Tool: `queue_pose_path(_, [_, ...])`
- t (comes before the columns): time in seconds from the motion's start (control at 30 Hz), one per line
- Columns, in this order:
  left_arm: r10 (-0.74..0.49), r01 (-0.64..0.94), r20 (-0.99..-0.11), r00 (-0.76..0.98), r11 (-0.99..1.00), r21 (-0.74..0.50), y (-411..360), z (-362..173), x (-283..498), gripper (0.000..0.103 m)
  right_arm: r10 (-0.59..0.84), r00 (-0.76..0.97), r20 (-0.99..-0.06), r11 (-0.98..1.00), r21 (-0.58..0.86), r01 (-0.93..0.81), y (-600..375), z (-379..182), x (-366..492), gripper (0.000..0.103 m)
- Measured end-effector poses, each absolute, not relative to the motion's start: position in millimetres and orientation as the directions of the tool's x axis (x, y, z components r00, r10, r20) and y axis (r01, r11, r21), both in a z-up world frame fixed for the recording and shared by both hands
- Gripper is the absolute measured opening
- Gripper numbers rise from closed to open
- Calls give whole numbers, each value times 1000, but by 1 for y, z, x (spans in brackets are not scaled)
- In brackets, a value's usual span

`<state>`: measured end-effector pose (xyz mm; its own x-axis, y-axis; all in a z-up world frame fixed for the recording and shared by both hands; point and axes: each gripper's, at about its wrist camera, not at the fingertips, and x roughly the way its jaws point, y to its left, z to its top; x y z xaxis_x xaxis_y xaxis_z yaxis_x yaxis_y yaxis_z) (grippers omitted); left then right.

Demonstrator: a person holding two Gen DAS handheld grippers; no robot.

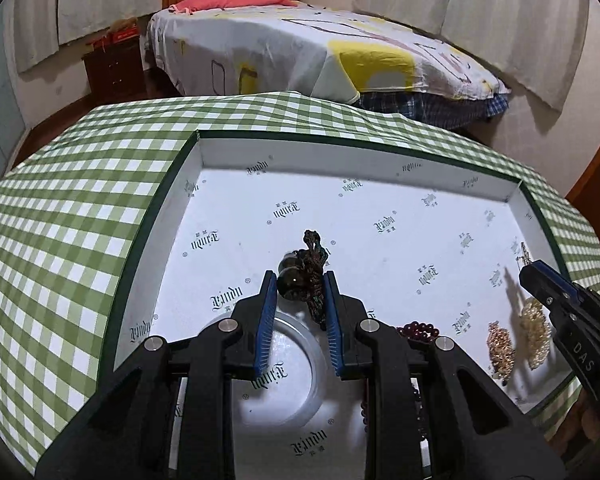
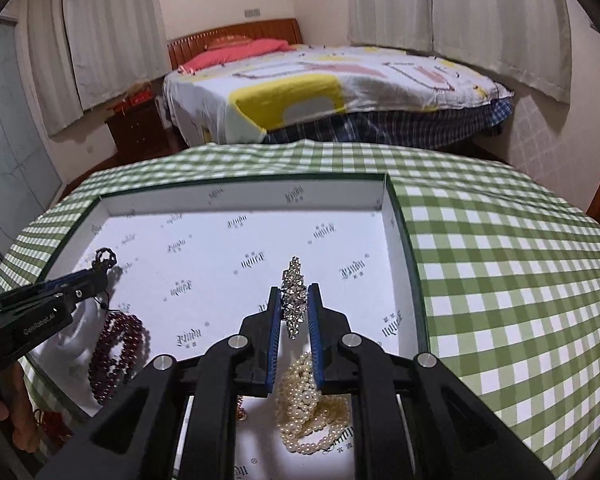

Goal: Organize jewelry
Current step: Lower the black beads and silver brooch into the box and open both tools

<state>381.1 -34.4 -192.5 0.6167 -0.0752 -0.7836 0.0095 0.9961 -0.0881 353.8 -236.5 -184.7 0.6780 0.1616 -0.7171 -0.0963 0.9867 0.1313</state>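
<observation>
The left gripper [image 1: 300,292] pinches a dark braided cord with a smoky round bead [image 1: 306,280] between its blue pads, above the middle of the shallow white printed cardboard tray with a dark green rim [image 1: 148,216]; the cord is bunched and only partly caught, so in my judgement a loose end could slip free or snag on the clear round plastic lid [image 1: 300,364] lying at the tray's near edge. The right gripper [image 2: 294,312] clamps a silver rhinestone hair clip [image 2: 295,300] lengthwise, just over the heap of cream pearl strands [image 2: 308,408] near the tray's right edge; a hard, narrow piece like that may twist out of the grip, or drop onto the pearls and tangle. A coil of dark red beads [image 2: 116,344] lies towards the near left corner, close enough to be dragged by a trailing cord. Both grippers tilt steeply down towards the tray floor, side by side and well apart; a hand [image 2: 4,400] shows below the left one.
</observation>
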Motion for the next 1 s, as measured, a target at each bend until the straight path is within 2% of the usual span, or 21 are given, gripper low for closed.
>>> queue_pose_path(0.27, [-74,25,-789,610,997,-74,-39,-195,384,23,159,647,-746,987,134,-87,-238,-191,360,14])
queue_pose_path(0.4, [-74,35,-789,611,997,-66,-43,-196,385,32,164,636,-754,986,139,-90,-238,-192,362,15])
queue_pose_path(0.5, [-67,35,-785,616,998,-58,-45,-195,384,47,165,639,-751,986,135,-97,-236,-191,361,20])
queue_pose_path(0.57, [-70,35,-783,619,998,-61,-45,-195,384,49,164,642,-749,986,130,-100,-235,-191,361,23])
queue_pose_path(0.73, [-73,37,-763,642,997,-64,-41,-186,375,52,172,677,-715,985,146,-96,-238,-181,352,29])
queue_pose_path(1.0, [-86,28,-658,748,995,-97,-31,-153,328,58,179,770,-612,982,159,-102,-240,-145,312,36])
